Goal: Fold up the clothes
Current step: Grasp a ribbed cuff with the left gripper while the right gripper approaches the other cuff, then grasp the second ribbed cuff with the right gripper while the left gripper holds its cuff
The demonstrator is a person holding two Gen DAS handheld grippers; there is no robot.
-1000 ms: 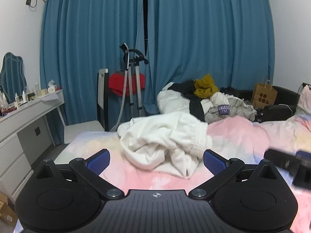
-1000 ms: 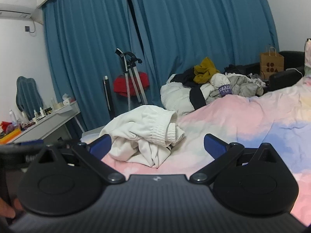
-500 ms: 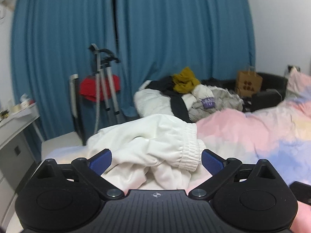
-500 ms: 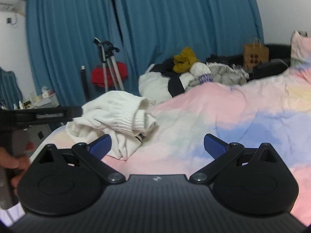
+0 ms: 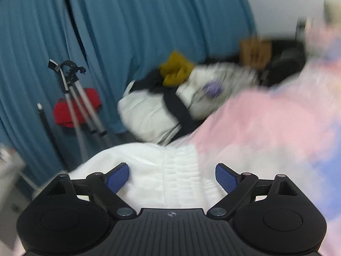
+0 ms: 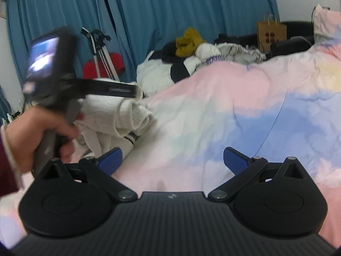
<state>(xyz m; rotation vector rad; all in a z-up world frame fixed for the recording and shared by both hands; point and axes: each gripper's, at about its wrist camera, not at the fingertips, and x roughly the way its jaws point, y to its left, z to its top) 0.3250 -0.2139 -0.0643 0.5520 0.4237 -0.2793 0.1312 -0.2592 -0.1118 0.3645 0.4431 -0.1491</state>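
No text fully legible. Grey garment (image 6: 221,56) in the clothes heap: purple block lettering, creased, unreadable. Brown paper bag (image 6: 271,35): dark four-dot mark, no words made out. Left gripper (image 6: 119,89) arm: small white print, blurred. Left-wrist view too smeared.

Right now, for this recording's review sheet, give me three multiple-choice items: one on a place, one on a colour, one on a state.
1. The crumpled white garment lies:
A. between the left tongs' blue pads
B. on the brown paper bag
C. on the floor

2. The curtains are:
A. red
B. blue
C. white

3. The right tongs are:
A. shut on the garment
B. shut empty
C. open over the pastel bedspread

Answers: 1 A, cloth fills the gap; 2 B, blue folds behind the bed; 3 C, pads apart, only bedding between.
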